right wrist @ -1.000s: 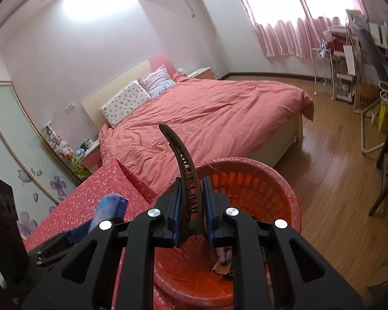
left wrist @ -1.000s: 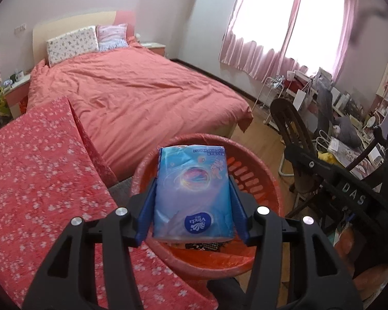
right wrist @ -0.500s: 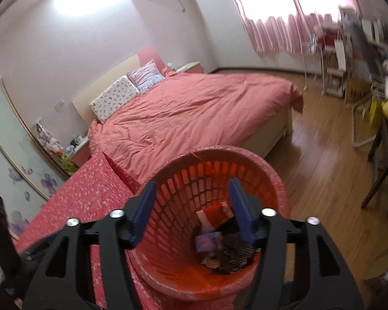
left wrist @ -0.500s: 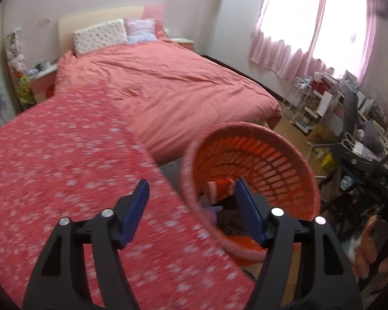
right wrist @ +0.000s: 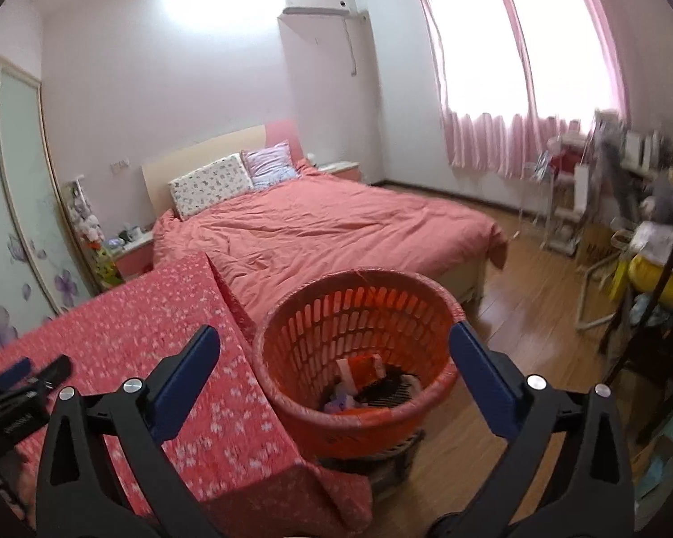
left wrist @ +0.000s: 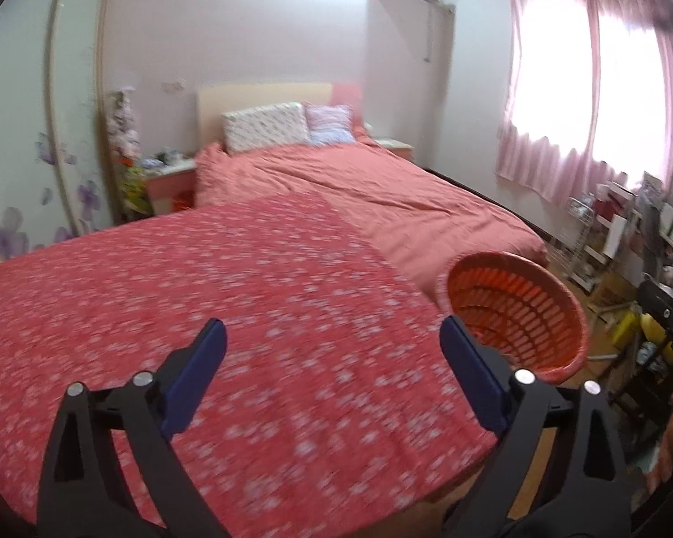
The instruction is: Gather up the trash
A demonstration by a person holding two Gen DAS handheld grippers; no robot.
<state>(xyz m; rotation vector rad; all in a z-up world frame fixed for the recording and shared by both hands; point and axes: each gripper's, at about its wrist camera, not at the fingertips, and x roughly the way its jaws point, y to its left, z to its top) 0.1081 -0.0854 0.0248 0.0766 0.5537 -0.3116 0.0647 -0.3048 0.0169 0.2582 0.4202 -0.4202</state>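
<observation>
An orange slatted basket point(right wrist: 332, 314) stands beside the table with the red floral cloth point(right wrist: 134, 336); trash point(right wrist: 363, 381) lies in its bottom. It also shows in the left wrist view point(left wrist: 515, 300) at the right. My right gripper point(right wrist: 334, 372) is open and empty, over the basket's near rim. My left gripper point(left wrist: 332, 372) is open and empty above the floral cloth point(left wrist: 201, 291), left of the basket; its tip shows in the right wrist view point(right wrist: 18, 381).
A bed with a salmon cover point(right wrist: 336, 233) lies behind table and basket. Wooden floor point(right wrist: 538, 296) runs to the right. A cluttered desk and chairs point(right wrist: 641, 233) stand at the right. A nightstand point(left wrist: 166, 179) and wardrobe doors point(left wrist: 31, 134) are at the left.
Both grippers opened: the left let go of a blue tissue pack, the right a dark comb, over the basket. The left gripper then swung left over the table; the right drew back.
</observation>
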